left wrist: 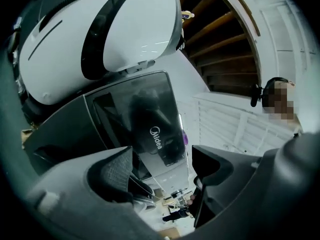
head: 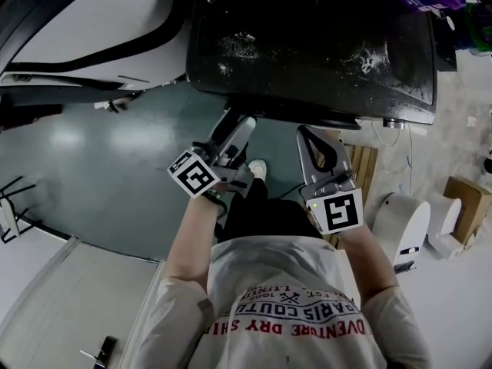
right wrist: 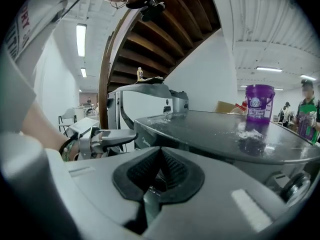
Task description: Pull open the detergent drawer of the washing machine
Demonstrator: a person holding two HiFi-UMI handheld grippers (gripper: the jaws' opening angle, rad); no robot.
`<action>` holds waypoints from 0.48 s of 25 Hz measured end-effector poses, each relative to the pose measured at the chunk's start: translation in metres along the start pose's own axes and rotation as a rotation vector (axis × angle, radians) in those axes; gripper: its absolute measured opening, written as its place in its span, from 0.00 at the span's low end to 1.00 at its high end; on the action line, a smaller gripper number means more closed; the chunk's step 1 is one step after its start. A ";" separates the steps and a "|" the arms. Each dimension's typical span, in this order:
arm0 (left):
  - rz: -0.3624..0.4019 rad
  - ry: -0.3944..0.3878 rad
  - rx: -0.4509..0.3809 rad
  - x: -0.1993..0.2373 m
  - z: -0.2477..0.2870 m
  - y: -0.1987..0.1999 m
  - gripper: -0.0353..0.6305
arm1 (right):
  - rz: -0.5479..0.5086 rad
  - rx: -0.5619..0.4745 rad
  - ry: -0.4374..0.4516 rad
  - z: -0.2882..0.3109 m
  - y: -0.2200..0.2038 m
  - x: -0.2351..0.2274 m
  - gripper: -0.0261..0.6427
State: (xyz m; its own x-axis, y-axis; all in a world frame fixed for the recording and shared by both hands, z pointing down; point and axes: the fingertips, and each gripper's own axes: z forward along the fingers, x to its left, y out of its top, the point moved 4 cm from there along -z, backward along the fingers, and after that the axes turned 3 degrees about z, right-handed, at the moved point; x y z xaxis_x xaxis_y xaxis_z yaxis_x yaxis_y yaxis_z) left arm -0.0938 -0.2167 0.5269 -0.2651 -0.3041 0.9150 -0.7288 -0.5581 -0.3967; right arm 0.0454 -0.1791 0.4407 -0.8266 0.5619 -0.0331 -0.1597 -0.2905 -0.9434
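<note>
The dark washing machine (head: 307, 44) stands in front of me, its top dusted with white powder. Its front is hidden under the top in the head view. In the left gripper view its glossy front panel (left wrist: 150, 119) with a brand label faces me; I cannot pick out the detergent drawer. My left gripper (head: 234, 127) hangs just before the machine's front edge, rolled sideways, open (left wrist: 162, 176) and empty. My right gripper (head: 307, 135) is beside it to the right, just below the top's edge (right wrist: 215, 129), with its pads together (right wrist: 160, 169) on nothing.
A large white rounded appliance (head: 92, 29) stands left of the machine. A purple bucket (right wrist: 260, 103) sits on the machine's far right corner. White rolls (head: 403, 225) and a cardboard box (head: 465, 198) are on the floor to the right. A wooden staircase (left wrist: 225, 44) rises behind.
</note>
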 end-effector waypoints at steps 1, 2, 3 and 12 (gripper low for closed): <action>-0.007 -0.006 -0.004 0.004 0.003 0.000 0.63 | 0.004 0.003 0.001 0.003 -0.003 0.000 0.04; -0.011 -0.015 -0.007 0.007 0.006 0.000 0.63 | 0.007 0.006 0.003 0.005 -0.006 0.000 0.04; -0.015 -0.025 -0.008 0.008 0.008 -0.001 0.63 | 0.010 0.008 0.004 0.007 -0.009 0.001 0.04; -0.087 -0.109 -0.071 0.018 0.030 0.003 0.64 | 0.020 0.025 -0.006 0.016 -0.030 -0.002 0.04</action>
State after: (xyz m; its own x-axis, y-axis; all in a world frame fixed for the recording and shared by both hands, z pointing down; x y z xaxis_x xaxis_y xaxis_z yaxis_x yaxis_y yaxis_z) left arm -0.0821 -0.2467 0.5404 -0.1321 -0.3415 0.9306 -0.7900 -0.5307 -0.3069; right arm 0.0434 -0.1843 0.4741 -0.8330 0.5510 -0.0498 -0.1566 -0.3211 -0.9340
